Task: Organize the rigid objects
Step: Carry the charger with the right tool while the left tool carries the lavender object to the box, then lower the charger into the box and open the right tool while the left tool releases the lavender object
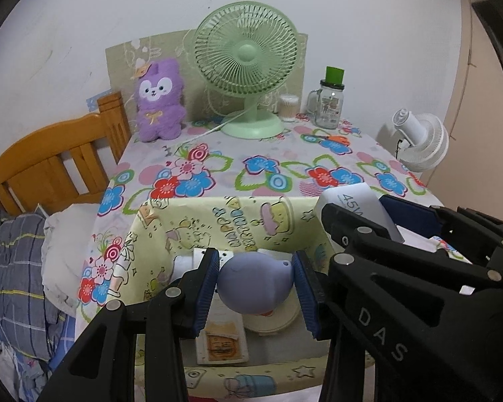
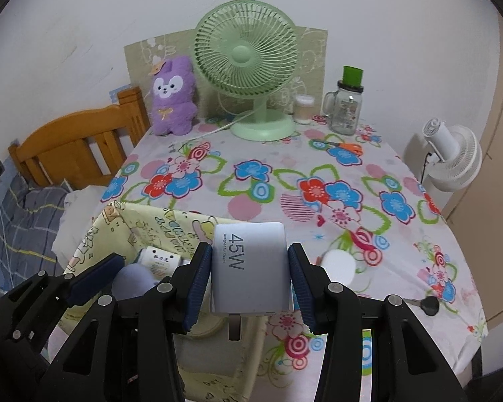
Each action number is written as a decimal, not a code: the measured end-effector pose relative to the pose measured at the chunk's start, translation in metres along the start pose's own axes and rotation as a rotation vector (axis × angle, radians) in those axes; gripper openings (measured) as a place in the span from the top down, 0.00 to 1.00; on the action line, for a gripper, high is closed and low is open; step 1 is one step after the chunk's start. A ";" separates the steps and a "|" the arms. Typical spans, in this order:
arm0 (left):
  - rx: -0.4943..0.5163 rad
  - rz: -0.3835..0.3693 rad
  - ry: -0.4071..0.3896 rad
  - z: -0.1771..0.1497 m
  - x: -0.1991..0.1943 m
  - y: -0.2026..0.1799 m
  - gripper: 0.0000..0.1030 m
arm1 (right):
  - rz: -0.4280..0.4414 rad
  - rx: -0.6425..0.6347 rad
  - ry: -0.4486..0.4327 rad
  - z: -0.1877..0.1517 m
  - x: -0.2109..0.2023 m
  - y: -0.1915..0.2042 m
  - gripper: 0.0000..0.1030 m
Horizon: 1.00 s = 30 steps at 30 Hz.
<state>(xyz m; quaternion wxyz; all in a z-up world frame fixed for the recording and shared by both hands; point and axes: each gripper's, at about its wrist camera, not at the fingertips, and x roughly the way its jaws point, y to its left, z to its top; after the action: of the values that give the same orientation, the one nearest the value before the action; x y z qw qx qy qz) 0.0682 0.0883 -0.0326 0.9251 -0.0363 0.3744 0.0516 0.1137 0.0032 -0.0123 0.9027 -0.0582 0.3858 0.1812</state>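
Far left: wooden bed headboard (image 1: 47, 164), with plaid bedding (image 1: 13, 251) below. Against the wall at the back of the table (image 2: 285, 207), under a flowered cloth: purple plush toy (image 1: 161, 100), then green desk fan (image 1: 246, 57), small jar of cotton swabs (image 1: 289, 107), glass mug jar with green lid (image 1: 330, 102). Orange-handled scissors (image 2: 347, 147) flat on the cloth in front of the jar. White fan (image 2: 452, 154) off the table's right edge.

At the near left corner of the table: yellow cartoon-print box (image 1: 218, 221), open on top. Inside: white tube (image 2: 161, 259), round cream-coloured compact (image 1: 275, 318), flat white packet with orange label (image 1: 221, 338).

Left gripper (image 1: 255, 284) above the box, jaws pinching a lavender rounded object (image 1: 251, 284), both blue pads touching its sides. Object hanging over the compact inside the box.

Right gripper (image 2: 249, 274) just beside, jaws clamped on a white 45W charger (image 2: 249, 264), pads on its two flat sides, prongs pointing toward the camera. Charger over the box's right wall.

Right of that gripper, on the cloth: round white disc (image 2: 338, 263), then a black-headed key (image 2: 426, 305) near the table's edge.
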 end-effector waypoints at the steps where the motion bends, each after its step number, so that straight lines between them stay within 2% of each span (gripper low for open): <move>1: -0.005 -0.003 0.006 -0.001 0.002 0.002 0.55 | 0.004 -0.005 0.002 0.000 0.002 0.003 0.51; 11: -0.032 0.018 0.066 -0.009 0.023 0.022 0.55 | 0.042 -0.019 0.039 -0.002 0.025 0.018 0.51; 18: -0.043 0.016 0.101 -0.016 0.038 0.026 0.54 | 0.021 -0.017 0.088 -0.008 0.042 0.019 0.51; 22: -0.053 0.030 0.116 -0.020 0.044 0.030 0.54 | 0.008 -0.040 0.083 -0.010 0.044 0.023 0.51; 28: -0.056 0.011 0.117 -0.020 0.045 0.031 0.45 | -0.015 -0.062 0.079 -0.011 0.044 0.027 0.51; 30: -0.056 -0.006 0.120 -0.020 0.045 0.030 0.39 | -0.010 -0.063 0.079 -0.011 0.044 0.027 0.50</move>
<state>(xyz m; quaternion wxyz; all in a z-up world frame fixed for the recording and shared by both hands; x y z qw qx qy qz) 0.0828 0.1191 -0.0785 0.8998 -0.0663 0.4275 0.0567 0.1243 0.0384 -0.0505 0.8853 -0.0958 0.4152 0.1861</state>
